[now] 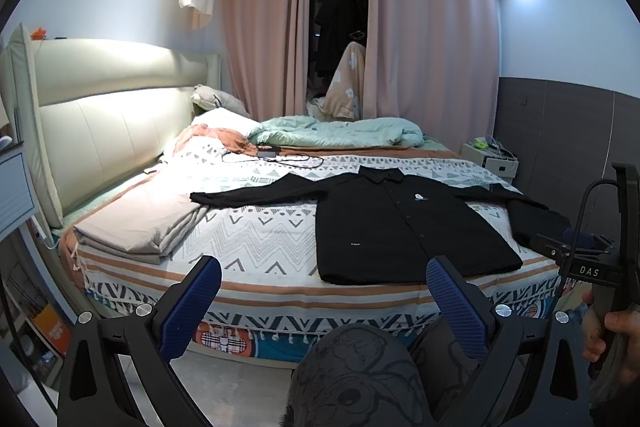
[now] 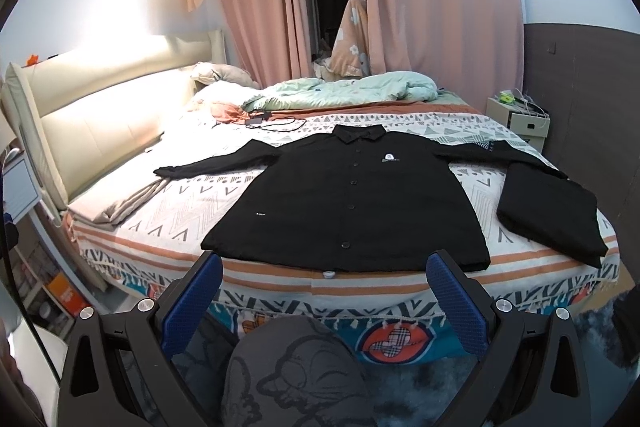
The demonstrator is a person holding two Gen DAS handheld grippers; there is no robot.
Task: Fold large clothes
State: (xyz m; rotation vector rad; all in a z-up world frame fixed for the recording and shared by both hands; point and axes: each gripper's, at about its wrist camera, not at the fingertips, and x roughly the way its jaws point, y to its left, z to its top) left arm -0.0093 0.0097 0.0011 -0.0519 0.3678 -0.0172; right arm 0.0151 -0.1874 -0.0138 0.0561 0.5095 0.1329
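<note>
Lying flat, buttoned, sleeves spread: black shirt [image 2: 352, 203] on patterned bed [image 2: 160, 227] | left tongs [image 1: 322, 301] spread wide, empty, short of bed edge | right tongs [image 2: 322, 297] likewise, near hem

Black grippers [image 1: 320, 291], blue-padded jaws, silver screws [image 1: 85, 317].

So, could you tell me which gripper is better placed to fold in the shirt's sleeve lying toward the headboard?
Probably left. Its gripper sits nearer that sleeve; the right gripper faces the black shirt hem. Both are open.
</note>
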